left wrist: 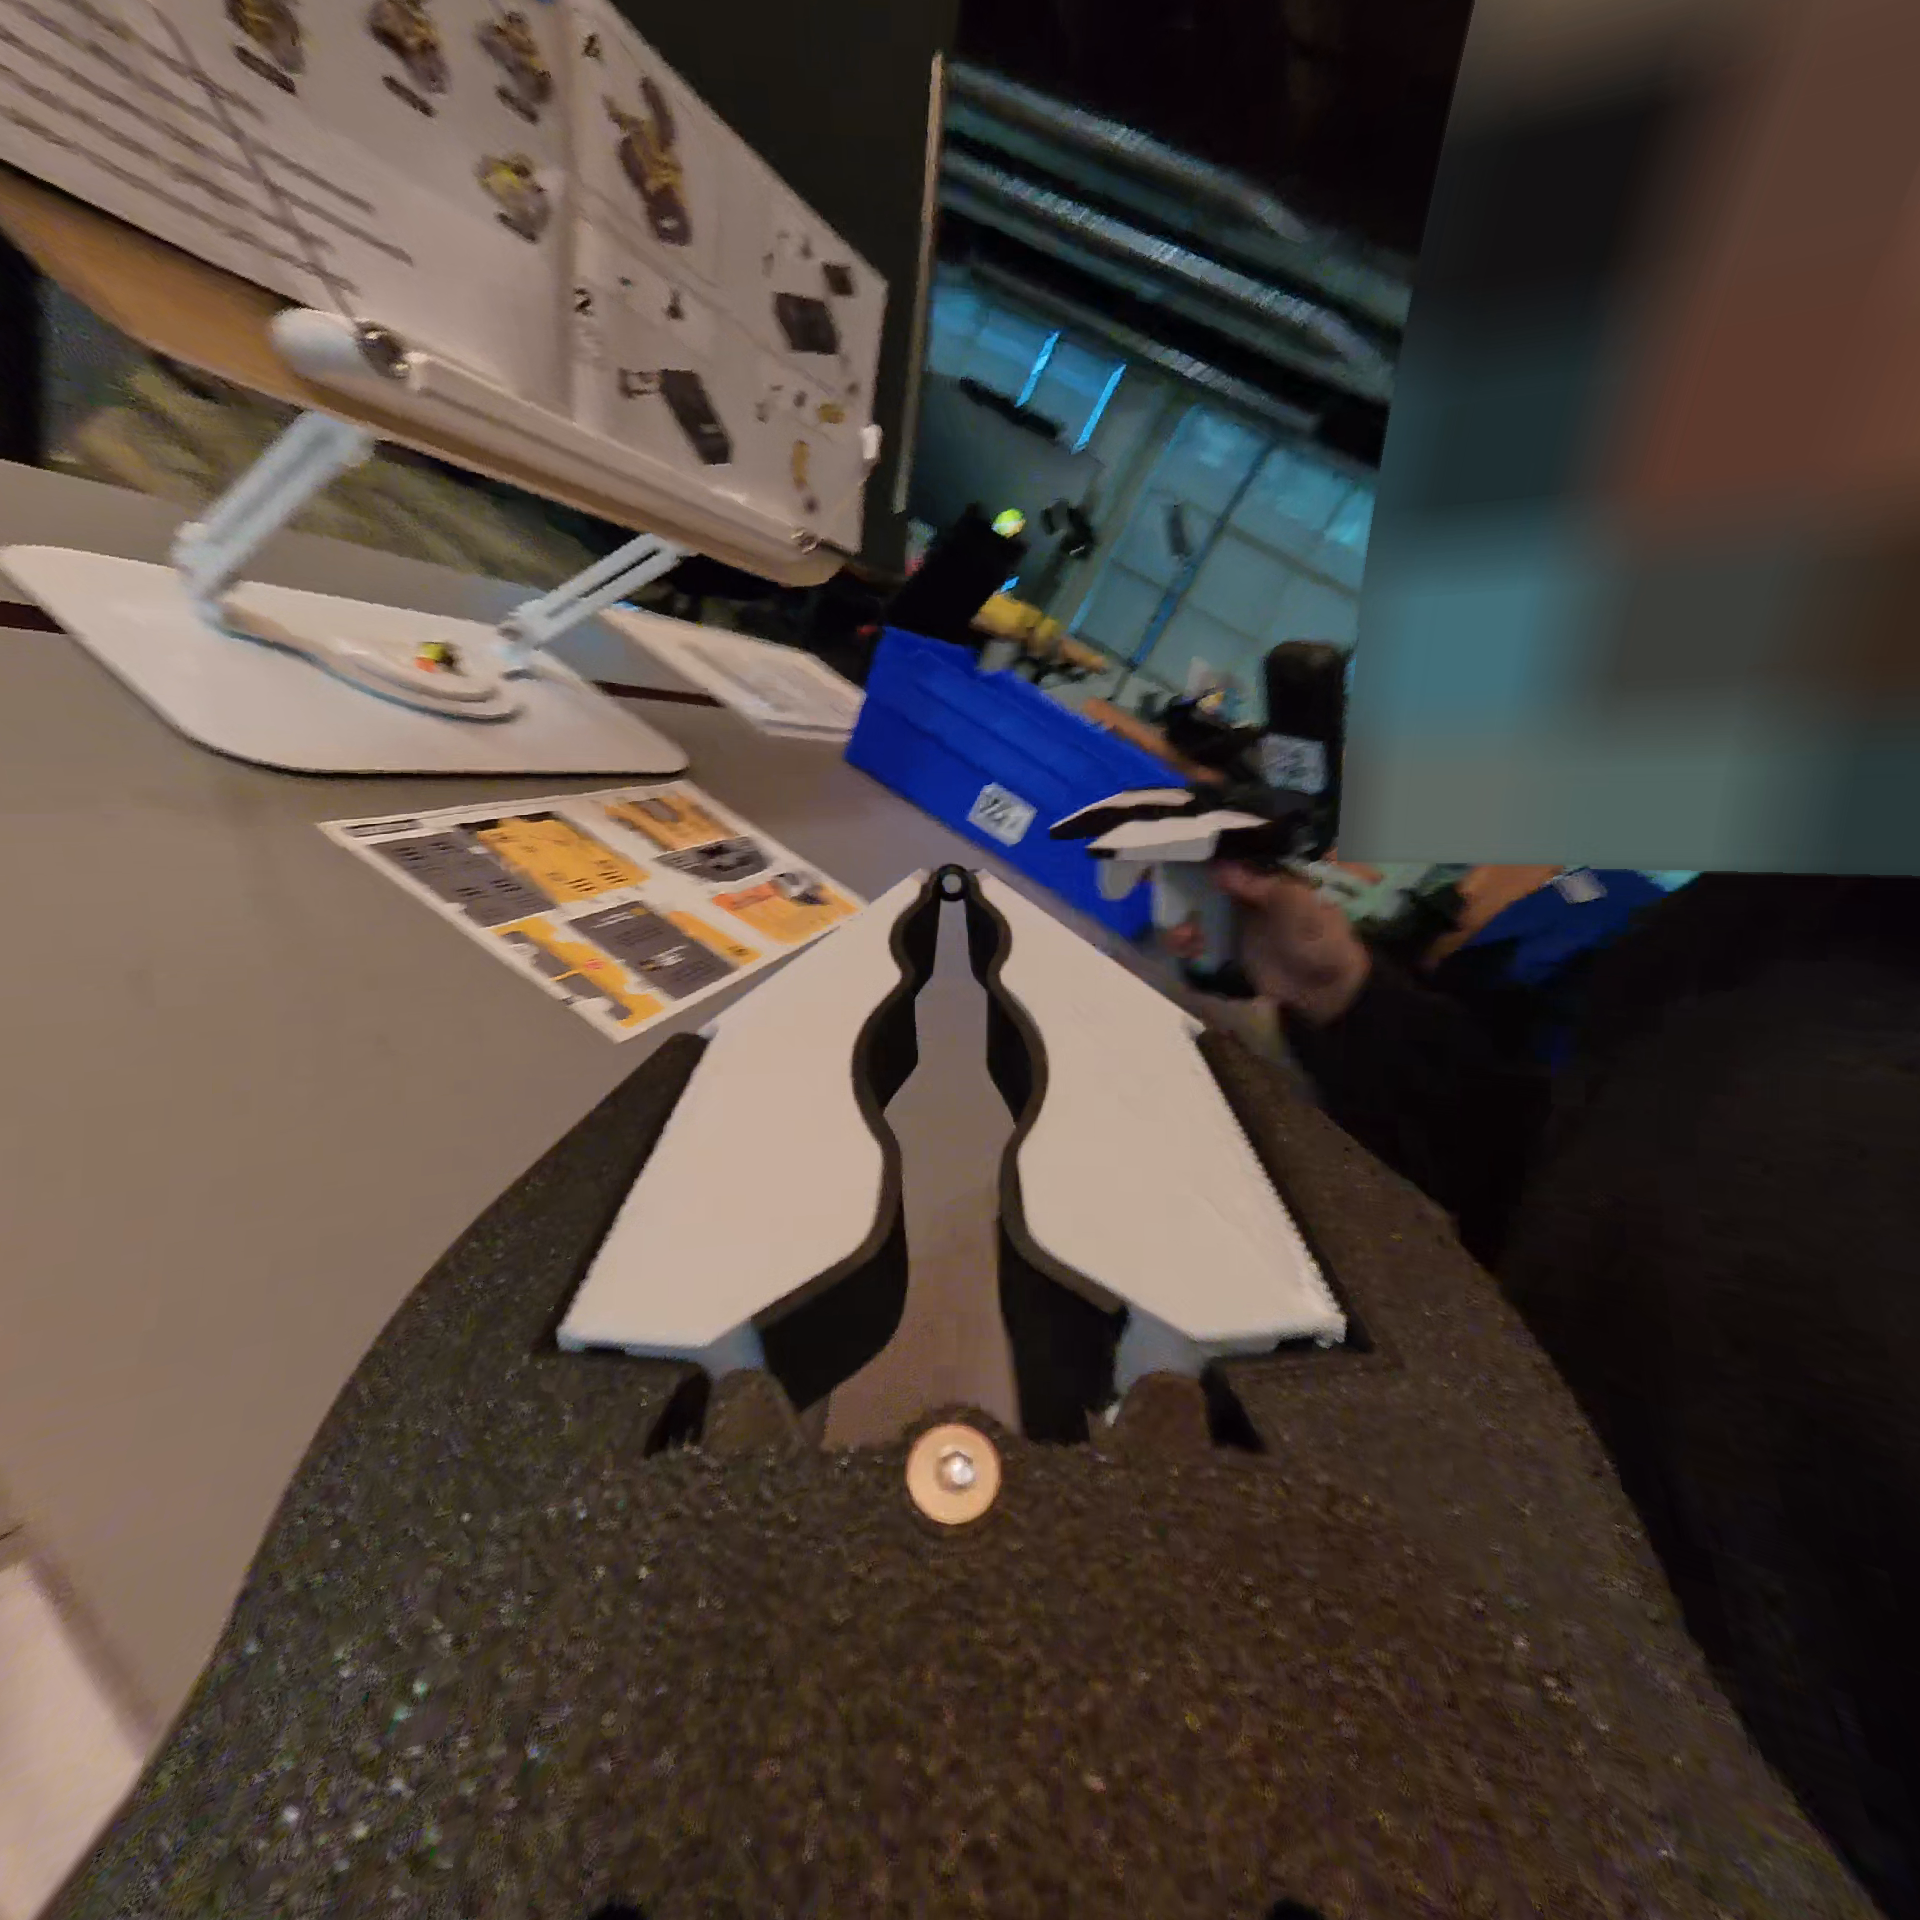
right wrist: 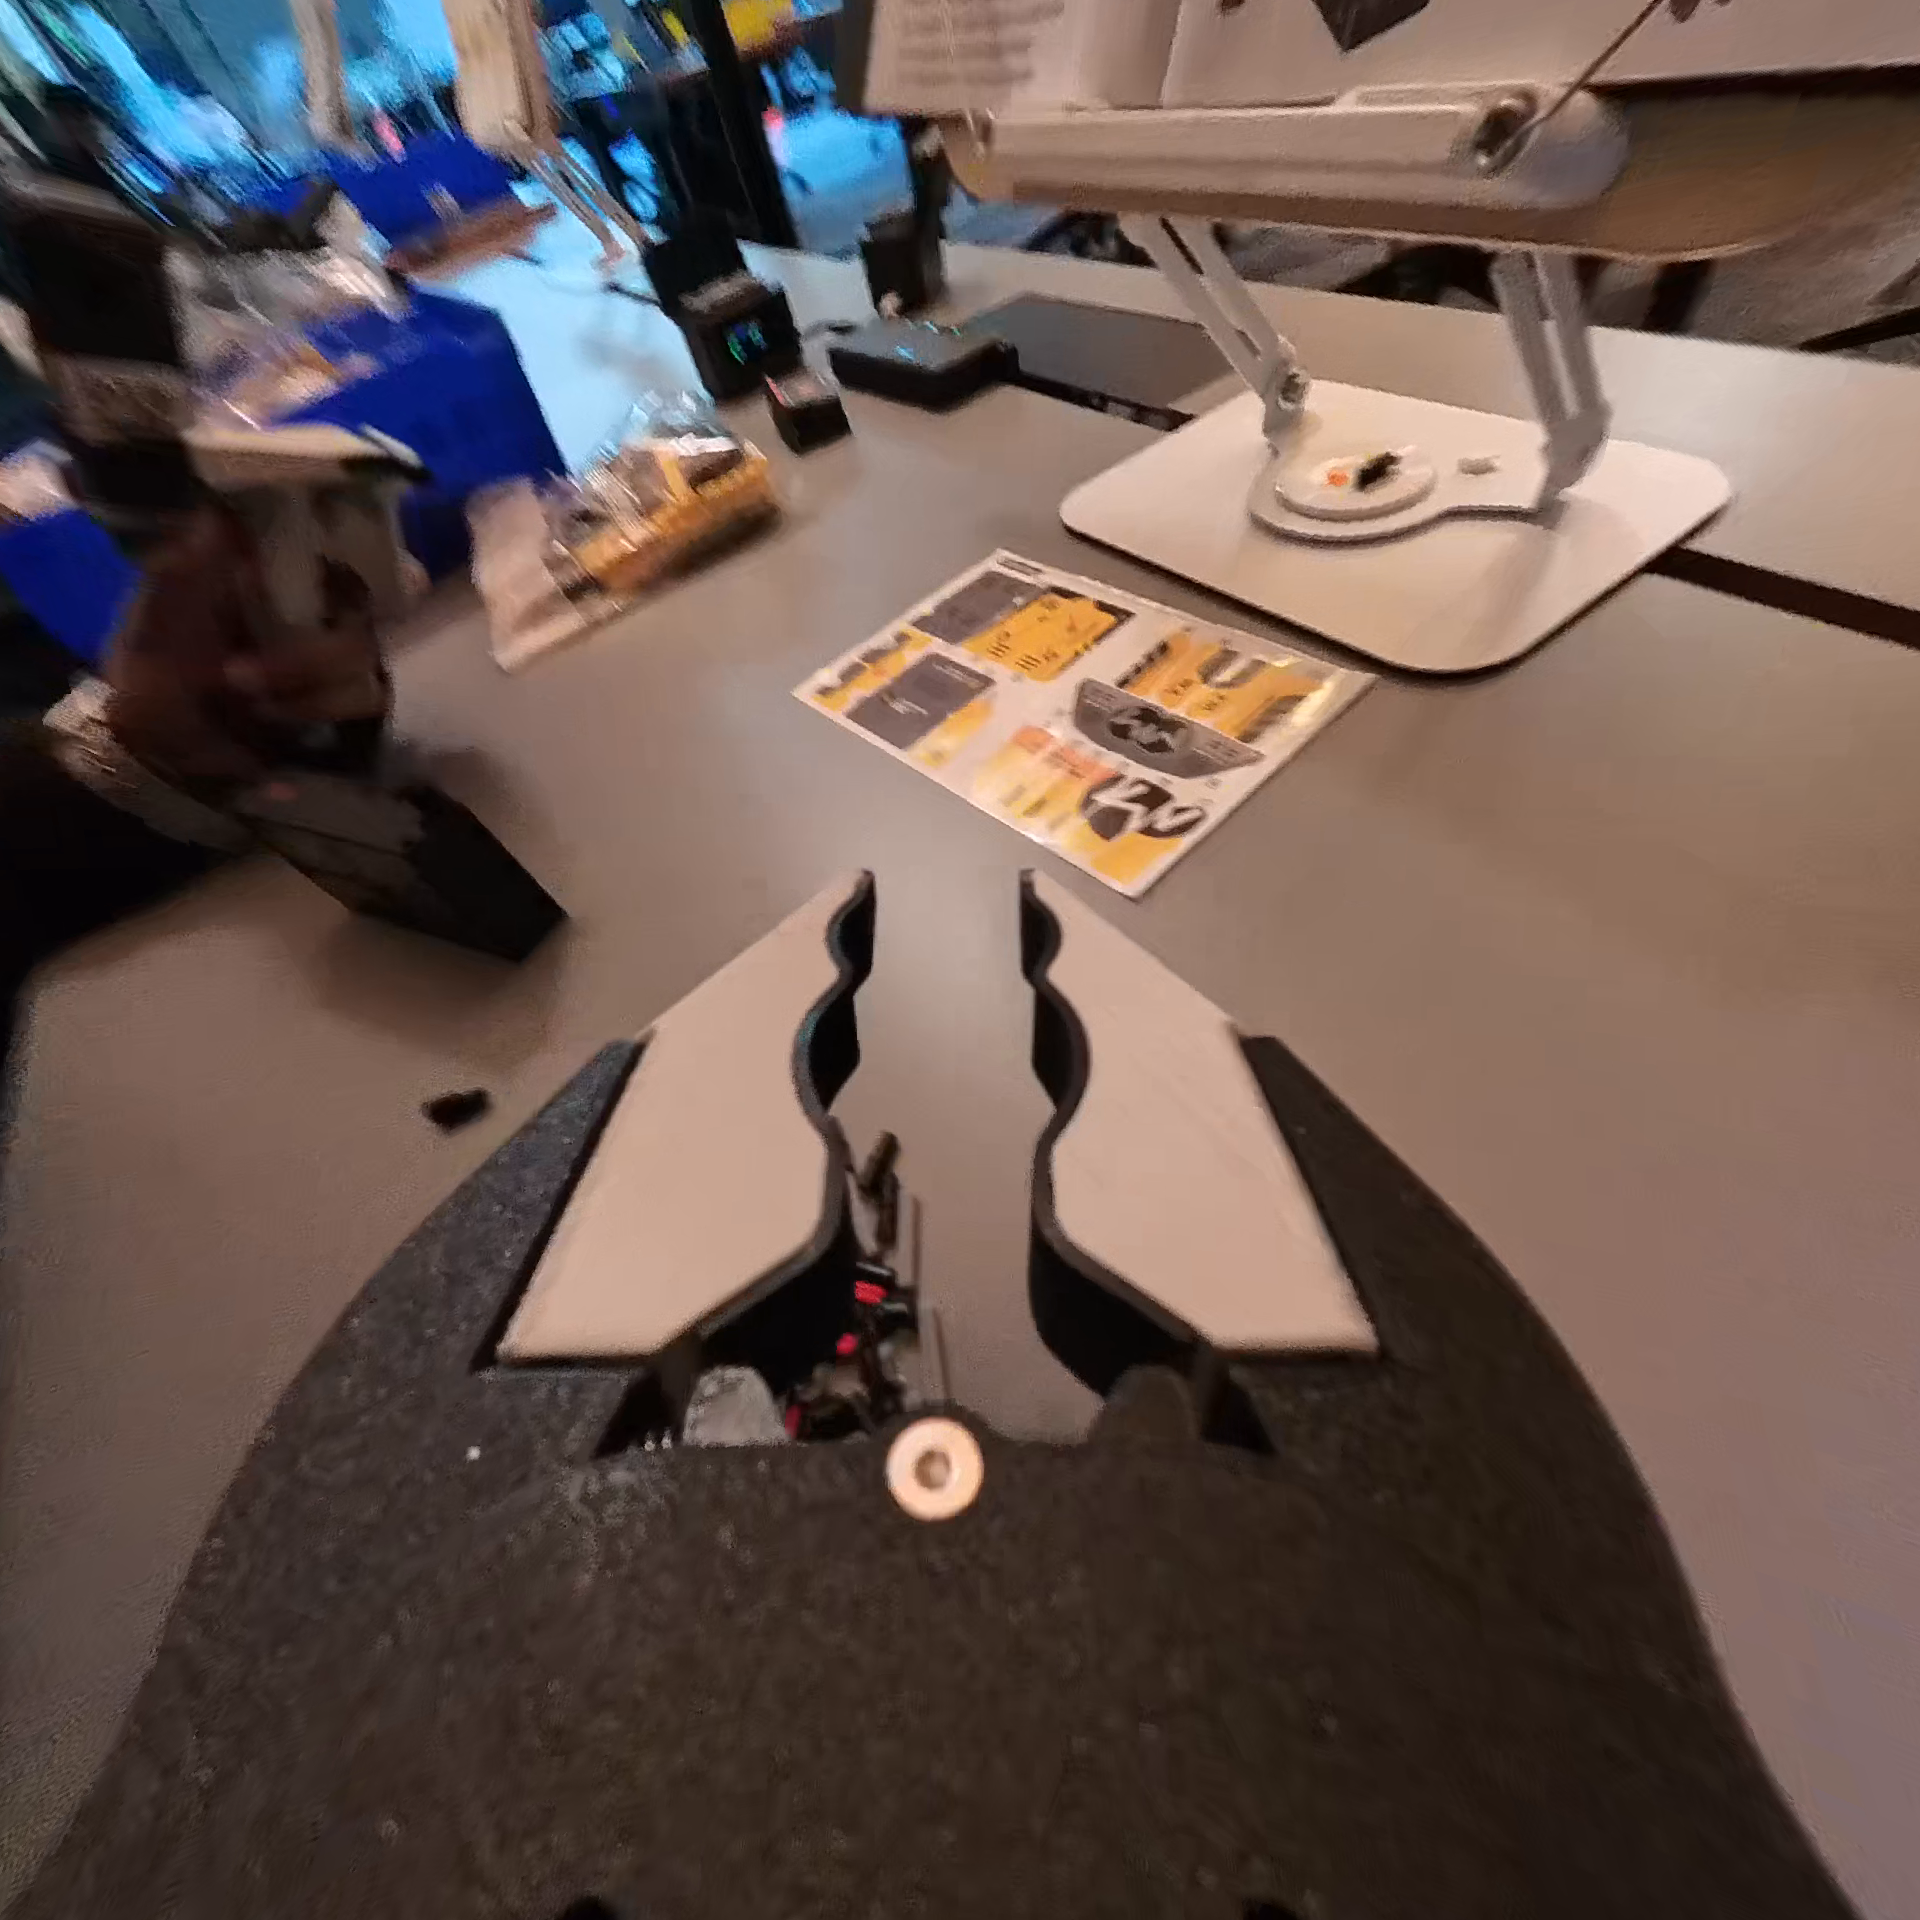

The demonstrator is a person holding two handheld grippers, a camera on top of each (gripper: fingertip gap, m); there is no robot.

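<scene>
Yellow-and-grey printed sticker sheet [left wrist: 592, 906] lay flat on the grey bench [left wrist: 208, 1039], just in front of the white hinged book stand [left wrist: 343, 665] and ahead of both grippers. Left gripper [left wrist: 951, 886] had its white fingers pinched together on a small black ring-shaped piece [left wrist: 951, 885] above the bench. Right gripper [right wrist: 945, 883] hovered with its fingers apart, holding nothing.

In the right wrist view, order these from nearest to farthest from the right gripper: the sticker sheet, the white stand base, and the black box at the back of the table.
From the right gripper:
1. Sticker sheet, just ahead, slightly right.
2. White stand base, behind the sheet, to the right.
3. Black box, far back, near centre.
</scene>
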